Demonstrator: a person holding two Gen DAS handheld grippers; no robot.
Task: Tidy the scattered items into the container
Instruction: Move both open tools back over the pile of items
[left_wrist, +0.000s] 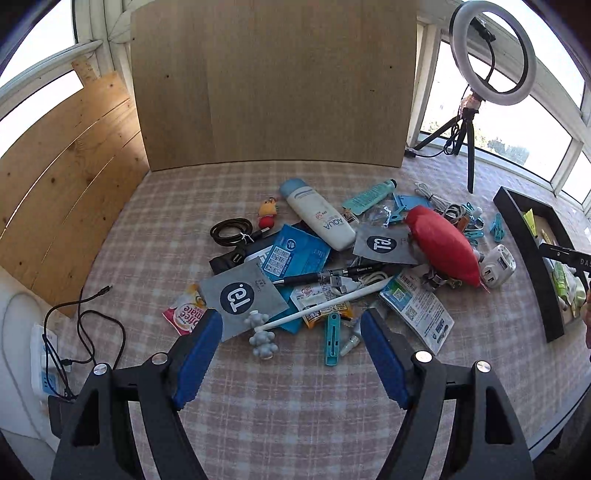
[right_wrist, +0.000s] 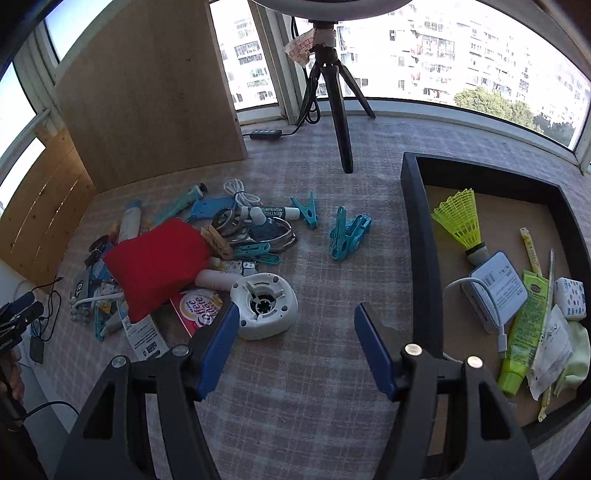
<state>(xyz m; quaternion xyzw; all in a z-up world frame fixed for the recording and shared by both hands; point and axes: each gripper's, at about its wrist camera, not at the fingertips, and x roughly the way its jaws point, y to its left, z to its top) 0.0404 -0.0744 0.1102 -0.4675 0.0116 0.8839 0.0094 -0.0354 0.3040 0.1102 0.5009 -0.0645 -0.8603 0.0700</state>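
A pile of scattered items lies on the checked cloth: a red pouch (left_wrist: 443, 243) (right_wrist: 155, 266), a white Aqua bottle (left_wrist: 321, 218), grey sachets (left_wrist: 240, 295), a black pen (left_wrist: 332, 275), a white stylus (left_wrist: 325, 304) and teal pegs (right_wrist: 347, 236). My left gripper (left_wrist: 291, 321) hangs open over the pile's near edge, above a grey bear figure (left_wrist: 262, 338) and a teal clip (left_wrist: 332, 338). My right gripper (right_wrist: 297, 314) is open and holds nothing, beside a round white device (right_wrist: 264, 306). The black tray (right_wrist: 421, 240) (left_wrist: 524, 254) on the right holds a yellow shuttlecock (right_wrist: 460, 221), a white charger (right_wrist: 498, 291) and a green tube (right_wrist: 524, 332).
A tall wooden board (left_wrist: 273, 81) stands behind the pile. A ring light on a tripod (left_wrist: 469, 147) (right_wrist: 340, 122) stands at the back right, by the window. Black cables (left_wrist: 88, 332) trail at the table's left edge.
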